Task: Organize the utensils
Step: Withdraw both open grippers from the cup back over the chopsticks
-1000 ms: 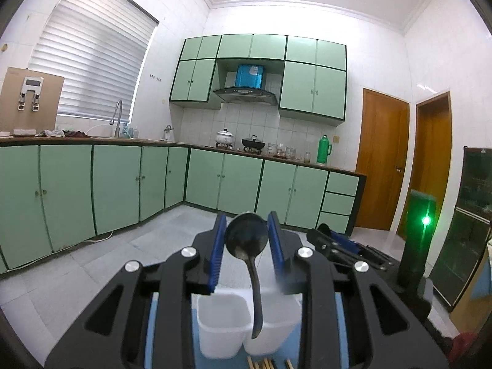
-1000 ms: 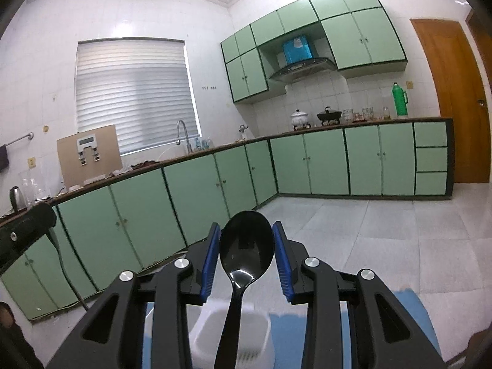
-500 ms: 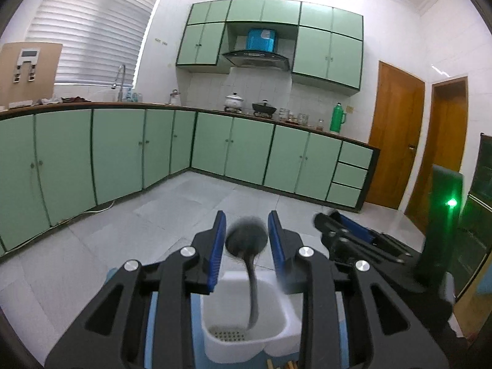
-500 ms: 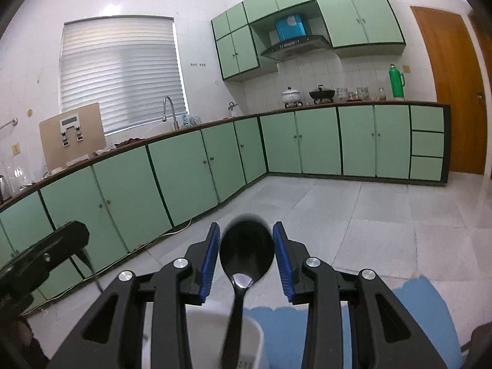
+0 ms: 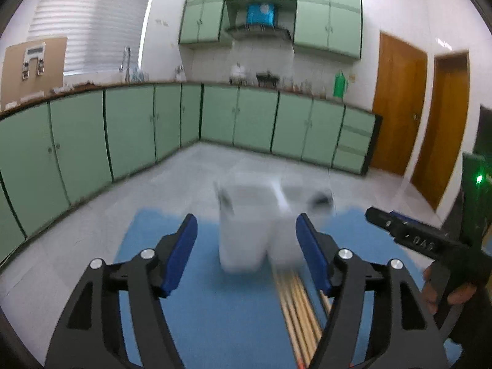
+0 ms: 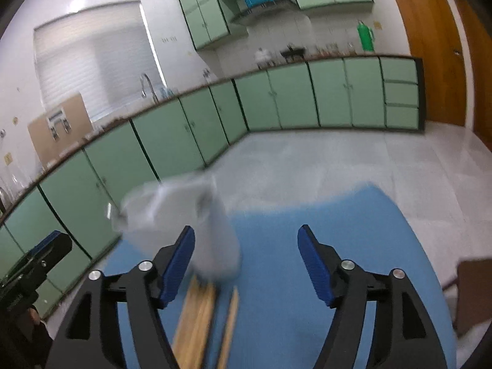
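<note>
Here, green cabinets (image 5: 129, 135) run along two walls of a kitchen, with a window blind (image 5: 92, 21) above the counter on the left and wooden doors (image 5: 396, 104) on the right. In the right wrist view the same cabinets (image 6: 276, 101) curve across the middle of the frame, and a green flask (image 6: 365, 35) stands on the counter near the door.

A blue mat (image 5: 221, 307) covers the near surface in the left wrist view, and it shows again in the right wrist view (image 6: 307, 276).

A white holder (image 5: 249, 227) with two compartments stands upright on the mat, ahead of both grippers. It is blurred, so its contents are hard to read; small dark shapes show near its rim, one on the left compartment and one on the right. In the right wrist view the holder (image 6: 190, 218) sits ahead and left of centre.

The left gripper (image 5: 247, 255) has its jaws spread wide, with nothing between them. The right gripper (image 6: 246, 264) is spread wide too, and empty. It appears from the side at the right edge of the left wrist view (image 5: 409, 236).

Wooden chopsticks (image 5: 299, 307) lie flat on the mat in a bundle, just in front of the holder. They lie low between the right gripper's jaws in the right wrist view (image 6: 200, 319).
</note>
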Motion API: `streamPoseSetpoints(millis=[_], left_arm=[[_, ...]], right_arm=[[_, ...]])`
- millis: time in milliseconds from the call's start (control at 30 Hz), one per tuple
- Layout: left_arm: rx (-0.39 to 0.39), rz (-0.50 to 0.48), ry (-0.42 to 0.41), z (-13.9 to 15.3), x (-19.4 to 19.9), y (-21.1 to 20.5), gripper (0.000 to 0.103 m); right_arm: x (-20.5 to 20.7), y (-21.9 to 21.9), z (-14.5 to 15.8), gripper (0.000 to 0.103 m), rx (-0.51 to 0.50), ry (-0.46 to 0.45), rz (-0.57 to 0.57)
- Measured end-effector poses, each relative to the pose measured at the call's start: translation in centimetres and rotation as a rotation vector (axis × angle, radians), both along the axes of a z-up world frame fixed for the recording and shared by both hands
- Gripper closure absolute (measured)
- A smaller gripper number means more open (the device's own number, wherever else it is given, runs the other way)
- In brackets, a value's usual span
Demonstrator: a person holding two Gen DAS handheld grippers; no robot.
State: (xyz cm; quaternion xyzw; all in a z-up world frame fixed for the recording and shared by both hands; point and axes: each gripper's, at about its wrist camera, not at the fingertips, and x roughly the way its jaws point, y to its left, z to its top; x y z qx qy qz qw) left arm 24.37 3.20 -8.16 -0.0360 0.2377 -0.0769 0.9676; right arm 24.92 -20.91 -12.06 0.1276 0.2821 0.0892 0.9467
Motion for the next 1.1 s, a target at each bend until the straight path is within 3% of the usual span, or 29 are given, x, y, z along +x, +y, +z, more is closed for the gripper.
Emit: streamPoseSetpoints(millis=[233,400,533,800,1100], left_arm=[[0.042,-0.021,0.267,-6.8,-6.6,-0.2,0.032],[0.083,-0.011,0.357,-10.0,-9.6,0.3,0.031],[0.086,0.01,0.387,-10.7,-10.7,0.9,0.029],[0.121,0.004,0.391,-10.6,-10.7,0.4,0.026],[0.121,0.013,0.408,-11.0,-10.9,0.9,0.025]], right_arm=[[-8.3,0.7,-5.3,0.034,-0.088,0.196,0.017],[-12.2,2.0,-7.3,0.034,-0.123,0.26,0.071],[-13.4,2.9,-8.0,0.034,-0.115,0.294,0.101],[-14.7,4.6,-8.3,0.036,-0.211,0.269,0.134],[-14.8,1.8,-8.2,0.037,-0.21,0.285,0.041]])
